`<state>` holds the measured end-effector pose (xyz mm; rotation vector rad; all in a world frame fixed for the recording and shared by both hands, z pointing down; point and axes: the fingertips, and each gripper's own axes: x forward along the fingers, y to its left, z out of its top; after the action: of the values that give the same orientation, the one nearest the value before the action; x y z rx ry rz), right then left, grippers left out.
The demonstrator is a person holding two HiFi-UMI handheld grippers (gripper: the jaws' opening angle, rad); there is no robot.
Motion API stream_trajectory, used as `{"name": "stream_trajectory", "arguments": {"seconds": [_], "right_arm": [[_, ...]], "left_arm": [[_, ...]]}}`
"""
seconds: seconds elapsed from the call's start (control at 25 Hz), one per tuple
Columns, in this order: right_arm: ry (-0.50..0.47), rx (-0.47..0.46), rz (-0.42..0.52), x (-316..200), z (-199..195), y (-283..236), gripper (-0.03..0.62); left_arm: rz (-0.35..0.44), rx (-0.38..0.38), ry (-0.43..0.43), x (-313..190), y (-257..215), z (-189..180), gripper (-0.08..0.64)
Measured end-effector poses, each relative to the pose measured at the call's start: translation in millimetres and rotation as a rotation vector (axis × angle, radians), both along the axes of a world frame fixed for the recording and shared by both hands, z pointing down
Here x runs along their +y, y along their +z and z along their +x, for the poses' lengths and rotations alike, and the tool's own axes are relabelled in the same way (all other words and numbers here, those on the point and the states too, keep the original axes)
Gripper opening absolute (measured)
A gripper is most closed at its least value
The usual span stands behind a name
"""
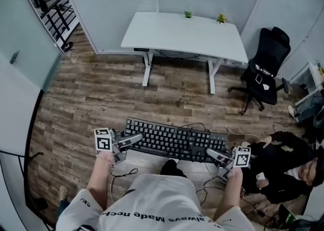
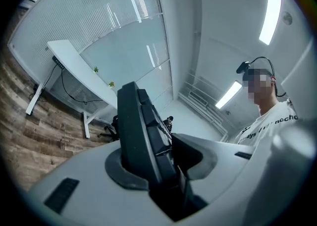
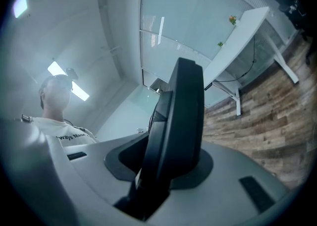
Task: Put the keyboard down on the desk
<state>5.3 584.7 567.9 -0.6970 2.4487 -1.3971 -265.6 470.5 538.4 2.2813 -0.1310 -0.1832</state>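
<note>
A black keyboard [image 1: 172,141] hangs level in the air in front of the person's chest, above the wood floor. My left gripper [image 1: 132,140] is shut on its left end and my right gripper [image 1: 213,154] is shut on its right end. In the left gripper view the keyboard [image 2: 143,136] stands edge-on between the jaws, and in the right gripper view the keyboard [image 3: 181,121] does the same. The white desk [image 1: 182,35] stands well ahead by the glass wall, apart from the keyboard; the desk [image 2: 74,64] and the desk [image 3: 245,27] also show far off in the gripper views.
Two small green plants [image 1: 188,14] sit at the desk's back edge. A black office chair [image 1: 266,68] stands right of the desk. A person [image 1: 283,166] in dark clothes sits on the floor at the right. Cables [image 1: 124,174] lie below the keyboard. A metal rack [image 1: 50,2] is at far left.
</note>
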Motion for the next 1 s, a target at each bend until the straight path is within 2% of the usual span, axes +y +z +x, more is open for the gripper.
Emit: {"name": "stream_trajectory", "arguments": {"seconds": [0.28,0.8,1.0], "right_arm": [[-0.002,-0.007,-0.015,-86.7,71.4,-6.4,0.137],[-0.032,0.004,-0.001,-140.3,94.5,0.0,0.138],[-0.038,0.002,-0.019,-191.8,109.0,0.3,0.137]], "left_arm": [[-0.028,-0.017,-0.005,-86.0,-6.1,71.9,0.167],[-0.006,0.001,-0.043,-129.9,2.0,90.6,0.167],[-0.024,-0.002,-0.053,-178.6,4.0,104.1,0.167]]}}
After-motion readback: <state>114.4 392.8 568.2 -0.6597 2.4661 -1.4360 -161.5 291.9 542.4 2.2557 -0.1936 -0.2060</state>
